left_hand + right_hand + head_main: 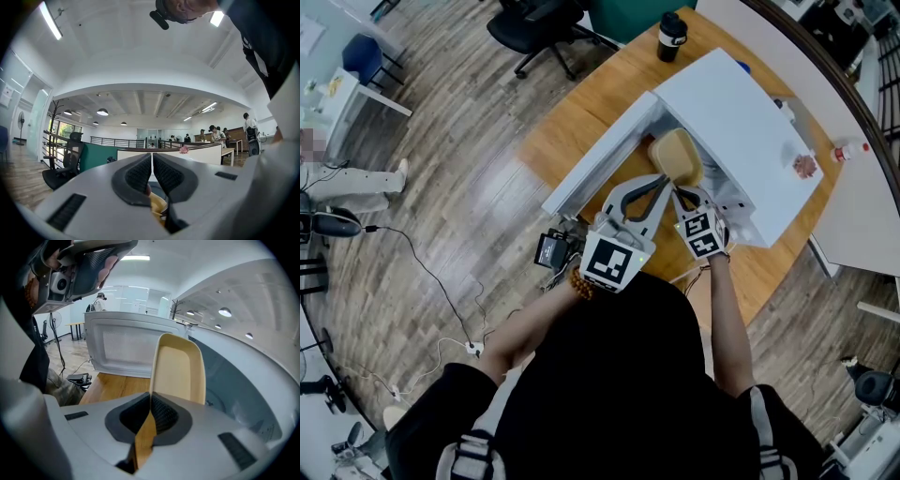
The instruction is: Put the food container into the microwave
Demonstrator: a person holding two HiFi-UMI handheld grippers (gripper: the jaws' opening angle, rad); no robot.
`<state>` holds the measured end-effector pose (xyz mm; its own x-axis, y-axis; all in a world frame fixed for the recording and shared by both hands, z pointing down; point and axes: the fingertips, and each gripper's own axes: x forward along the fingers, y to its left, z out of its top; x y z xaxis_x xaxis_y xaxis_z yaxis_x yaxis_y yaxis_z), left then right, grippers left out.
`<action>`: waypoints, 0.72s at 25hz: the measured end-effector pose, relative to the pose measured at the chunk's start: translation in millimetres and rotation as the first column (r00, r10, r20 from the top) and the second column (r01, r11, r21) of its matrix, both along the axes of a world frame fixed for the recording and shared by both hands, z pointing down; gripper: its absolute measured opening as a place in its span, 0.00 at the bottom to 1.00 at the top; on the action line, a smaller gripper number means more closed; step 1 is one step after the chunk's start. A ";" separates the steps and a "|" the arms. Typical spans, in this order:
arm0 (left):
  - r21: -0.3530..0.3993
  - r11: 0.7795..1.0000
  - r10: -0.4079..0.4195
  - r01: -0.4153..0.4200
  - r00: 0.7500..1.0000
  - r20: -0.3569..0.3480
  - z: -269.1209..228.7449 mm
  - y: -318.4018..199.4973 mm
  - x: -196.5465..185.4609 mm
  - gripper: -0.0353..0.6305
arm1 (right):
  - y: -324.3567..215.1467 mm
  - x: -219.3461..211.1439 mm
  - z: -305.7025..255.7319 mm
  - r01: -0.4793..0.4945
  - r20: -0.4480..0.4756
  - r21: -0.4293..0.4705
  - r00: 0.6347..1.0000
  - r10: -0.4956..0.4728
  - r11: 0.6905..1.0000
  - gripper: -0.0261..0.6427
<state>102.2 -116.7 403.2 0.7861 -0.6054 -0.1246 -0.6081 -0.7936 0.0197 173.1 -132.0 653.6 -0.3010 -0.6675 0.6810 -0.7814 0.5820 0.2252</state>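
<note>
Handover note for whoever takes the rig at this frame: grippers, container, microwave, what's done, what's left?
Left gripper: shut, empty, level beside the right one.
Right gripper: shut on the container rim.
Microwave: on the table, door open.
Done: door open, container held at the opening.
Left: set the container inside, let go, pull out.

I find no legible text, brand or number. Only coded square markers show, on the cubes of the left gripper (662,183) and right gripper (682,194).
</note>
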 end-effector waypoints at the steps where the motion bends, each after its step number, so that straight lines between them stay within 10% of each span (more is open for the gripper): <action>1: -0.001 1.000 0.001 -0.001 1.000 0.001 0.0 -0.5 0.3 0.10 | -2.4 0.8 -1.2 0.004 -0.010 0.003 1.000 -0.004 1.000 0.07; 18: 0.004 1.000 -0.001 0.001 1.000 -0.003 -2.0 0.1 0.7 0.10 | -37.2 20.2 12.2 -0.003 -0.248 0.002 0.969 0.003 1.000 0.07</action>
